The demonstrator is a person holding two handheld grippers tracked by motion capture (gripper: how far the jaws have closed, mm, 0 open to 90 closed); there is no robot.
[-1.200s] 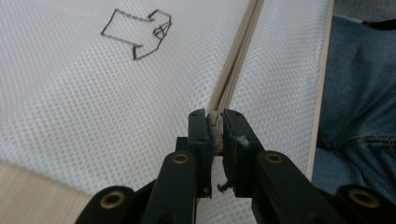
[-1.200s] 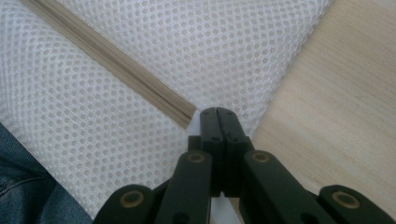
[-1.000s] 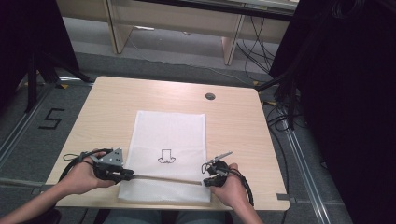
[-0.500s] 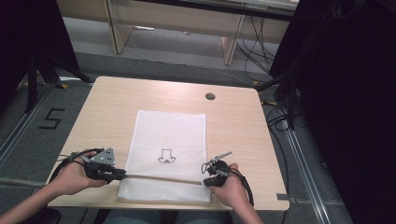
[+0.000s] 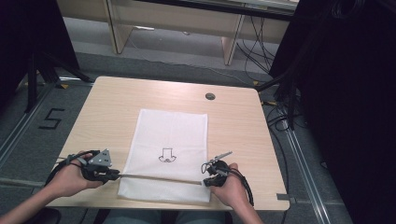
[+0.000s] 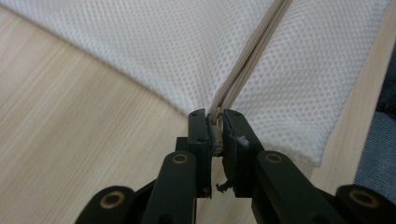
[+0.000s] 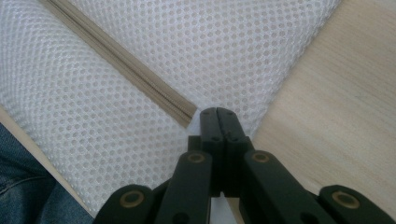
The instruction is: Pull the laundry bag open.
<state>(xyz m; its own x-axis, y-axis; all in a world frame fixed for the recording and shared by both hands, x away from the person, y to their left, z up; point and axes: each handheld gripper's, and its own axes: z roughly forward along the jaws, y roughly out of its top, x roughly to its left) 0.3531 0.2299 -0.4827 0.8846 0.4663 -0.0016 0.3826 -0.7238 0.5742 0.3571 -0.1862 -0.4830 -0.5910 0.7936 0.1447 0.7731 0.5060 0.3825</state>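
High view: white rectangular mesh laundry bag (image 5: 169, 151) lies flat on pale wooden table (image 5: 233, 126); left gripper (image 5: 112, 175) pinches its beige zipper (image 6: 243, 70), right gripper (image 5: 205, 178) clamps the mesh.

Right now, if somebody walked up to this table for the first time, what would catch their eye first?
Probably the white mesh bag lying flat mid-table, with a small dark drawing printed on it. Next, the beige zipper running across its near end, gripped at both ends: the left hand-held gripper is closed on the zipper's end just off the bag's left edge, and the right hand-held gripper is shut on the mesh at the zipper's other end.
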